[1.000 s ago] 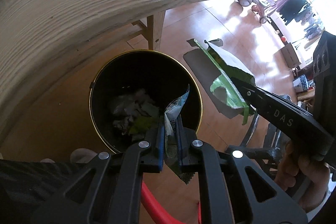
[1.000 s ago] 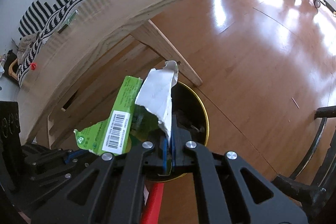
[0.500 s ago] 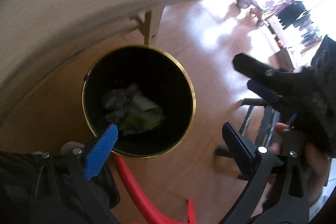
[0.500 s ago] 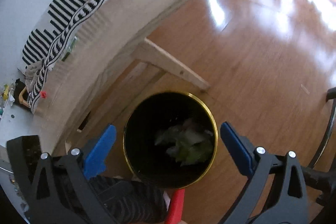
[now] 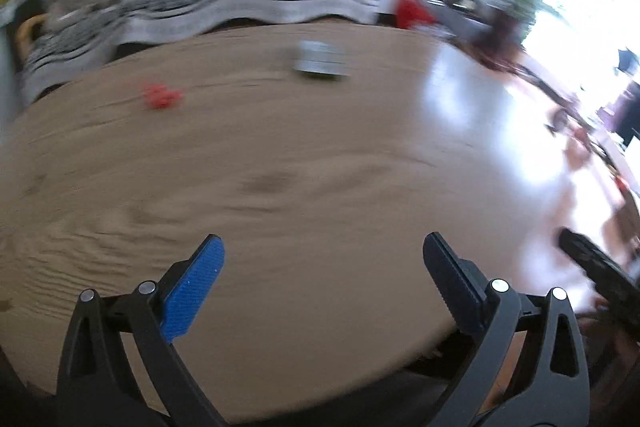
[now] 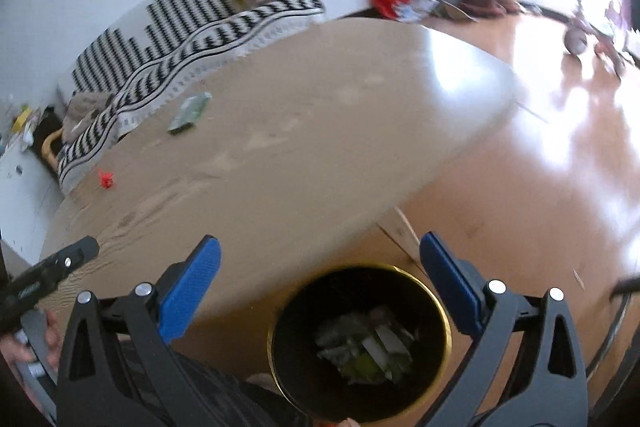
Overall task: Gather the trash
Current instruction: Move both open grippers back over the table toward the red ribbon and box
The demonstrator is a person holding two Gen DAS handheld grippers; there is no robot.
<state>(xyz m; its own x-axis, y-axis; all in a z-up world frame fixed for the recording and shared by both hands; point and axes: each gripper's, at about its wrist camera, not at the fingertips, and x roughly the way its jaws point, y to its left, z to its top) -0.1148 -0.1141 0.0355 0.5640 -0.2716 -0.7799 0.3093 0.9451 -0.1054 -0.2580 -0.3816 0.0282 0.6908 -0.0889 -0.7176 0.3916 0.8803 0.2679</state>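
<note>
No writing is readable; the left view is blurred. Both the left gripper (image 5: 322,251) and right gripper (image 6: 318,253) gape wide, empty, and crumpled scraps (image 6: 366,347) lie in the black gold-rimmed bin (image 6: 436,311) at lower centre.

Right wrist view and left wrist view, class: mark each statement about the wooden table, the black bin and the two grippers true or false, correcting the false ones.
1. The black gold-rimmed bin stands on the tabletop. False: it stands on the floor beside the light wooden table.
2. The bin holds crumpled green and white trash. True.
3. The right gripper clamps a wrapper. False: its jaws stand wide and empty.
4. A small red scrap lies on the table. True.
5. The left gripper is open. True.
</note>
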